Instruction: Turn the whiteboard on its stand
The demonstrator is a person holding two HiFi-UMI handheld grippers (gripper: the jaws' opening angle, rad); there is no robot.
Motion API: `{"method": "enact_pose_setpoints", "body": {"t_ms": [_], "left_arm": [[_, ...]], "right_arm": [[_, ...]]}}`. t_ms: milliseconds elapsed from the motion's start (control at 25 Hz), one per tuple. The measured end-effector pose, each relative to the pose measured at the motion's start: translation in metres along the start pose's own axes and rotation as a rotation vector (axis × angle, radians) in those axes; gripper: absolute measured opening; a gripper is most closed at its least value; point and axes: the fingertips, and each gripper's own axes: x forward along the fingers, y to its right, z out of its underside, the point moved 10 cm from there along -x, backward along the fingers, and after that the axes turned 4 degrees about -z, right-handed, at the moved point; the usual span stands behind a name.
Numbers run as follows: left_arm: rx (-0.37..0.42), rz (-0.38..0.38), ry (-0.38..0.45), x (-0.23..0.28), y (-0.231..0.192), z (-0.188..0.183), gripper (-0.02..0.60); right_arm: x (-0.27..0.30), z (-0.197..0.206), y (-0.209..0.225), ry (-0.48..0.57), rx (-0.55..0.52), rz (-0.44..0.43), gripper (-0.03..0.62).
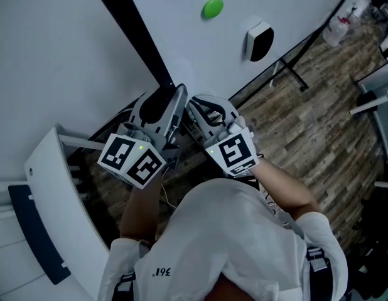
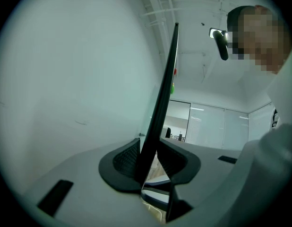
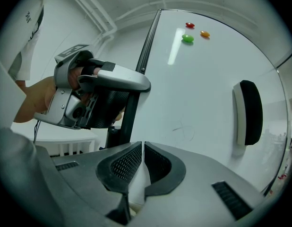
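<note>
Left gripper (image 2: pixel 150 150): pads clamped on the black metal side edge (image 2: pixel 166 79) of the large white whiteboard (image 3: pixel 202 89), which stands upright. Right gripper (image 3: pixel 141 150), just right of that edge: jaws together, empty, close to the board face. Recommendation: hold the clamp square and swing the edge slowly. The right gripper should steady the face.

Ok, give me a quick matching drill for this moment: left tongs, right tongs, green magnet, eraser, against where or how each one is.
Things:
1. left tongs
2. right tongs
3. green magnet
4. eraser

Place or state:
A. closed, nothing between
B. alone on the board face, apart from the magnets
C. beside the red magnet and orange magnet
D. clamped on the board's black edge

Pairs: 1-D, 2-A, 3-C, 4-B
</note>
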Motion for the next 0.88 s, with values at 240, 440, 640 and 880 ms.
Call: {"method": "enact_pose_setpoints", "body": {"t_ms": [240,440,640,880], "left_arm": [[0.004,-0.010,0.006,0.006,-0.007,-0.002,0.114],[0.019,-0.017,0.010,0.011,-0.018,-0.005,0.114],[0.022,-0.012,0.018,0.020,-0.032,-0.008,0.115],[0.024,-0.008,0.020,0.030,-0.047,-0.012,0.117]], "right_arm": [[0.009,0.000,0.005,0.006,-0.004,0.010,0.040],[0.022,-0.001,0.008,-0.005,0.002,0.011,0.040],[0.037,-0.003,0.016,-0.016,-0.003,0.015,0.040],[0.052,-0.004,0.023,-0.025,0.000,0.017,0.040]]}}
